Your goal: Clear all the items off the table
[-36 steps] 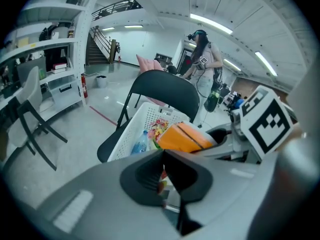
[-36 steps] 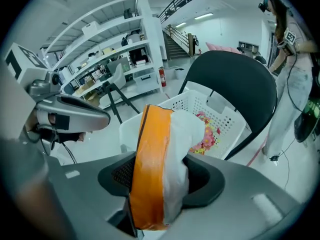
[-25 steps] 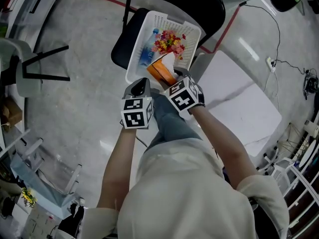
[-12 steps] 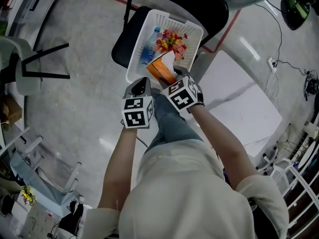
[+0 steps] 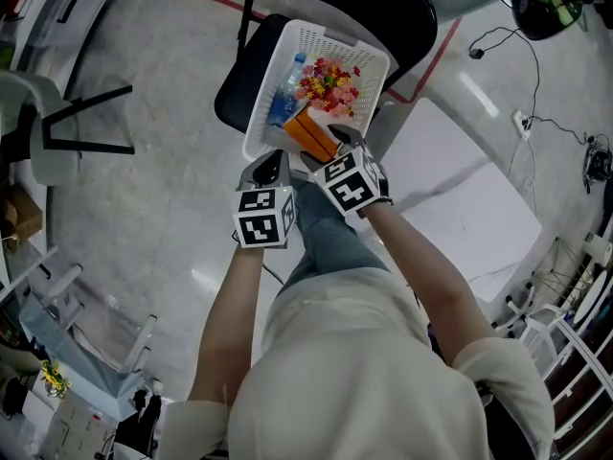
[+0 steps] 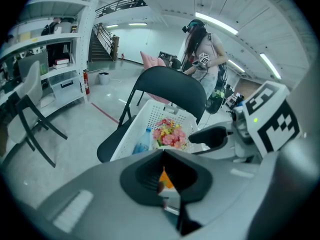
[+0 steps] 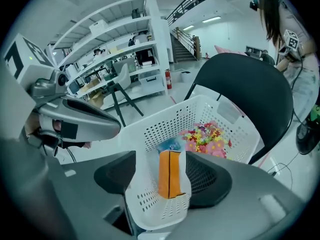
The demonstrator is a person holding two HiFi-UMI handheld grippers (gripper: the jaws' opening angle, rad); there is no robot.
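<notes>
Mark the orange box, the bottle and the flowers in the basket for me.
orange box (image 7: 169,176): right gripper view, middle of its orange face.
bottle (image 5: 283,102): head view, its blue label.
flowers (image 5: 328,79): head view, centre of the bunch.

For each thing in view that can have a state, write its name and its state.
right gripper: open; jaws have just been opening, orange box between them, unpressed.
left gripper: shut, empty.
orange box: on end inside basket.
basket: on chair, holding bottle and flowers too.
</notes>
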